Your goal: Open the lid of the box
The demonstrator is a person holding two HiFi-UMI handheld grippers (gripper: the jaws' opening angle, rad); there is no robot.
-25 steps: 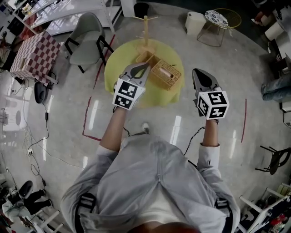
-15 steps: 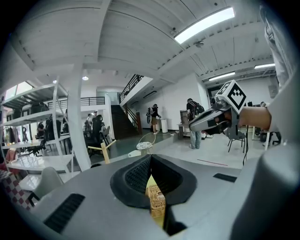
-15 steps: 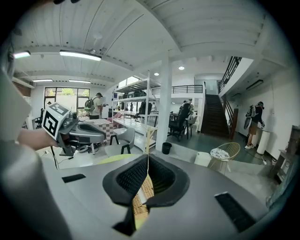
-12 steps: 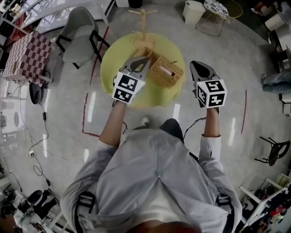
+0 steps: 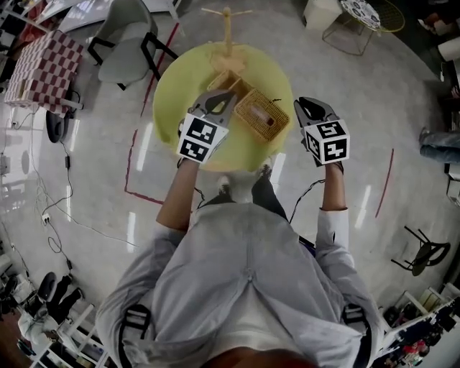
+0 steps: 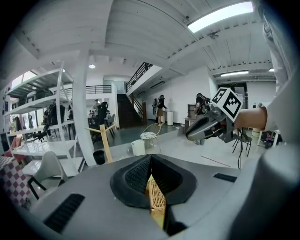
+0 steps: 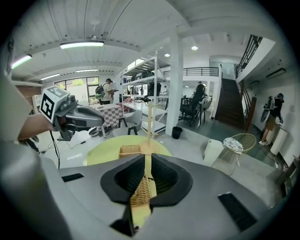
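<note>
A wicker box (image 5: 262,116) with its lid down rests on the round yellow table (image 5: 176,86); a small dark handle sits on the lid. My left gripper (image 5: 220,100) hovers over the table just left of the box, jaws shut and holding nothing. My right gripper (image 5: 310,108) is beside the table's right edge, right of the box, also shut and holding nothing. In the left gripper view, the box (image 6: 154,199) shows through the slit below the left gripper (image 6: 151,159). The right gripper view shows the box (image 7: 140,192) below the right gripper (image 7: 147,159).
A smaller open wicker tray (image 5: 226,83) and a wooden peg stand (image 5: 227,32) are at the table's far side. A grey chair (image 5: 122,43), a checkered table (image 5: 39,65) and a wire side table (image 5: 363,18) stand around. Red tape lines (image 5: 133,165) mark the floor.
The person has stepped toward the table, so the table and box lie nearer. The right gripper has moved left, close to the table's edge. Both grippers stay shut.
</note>
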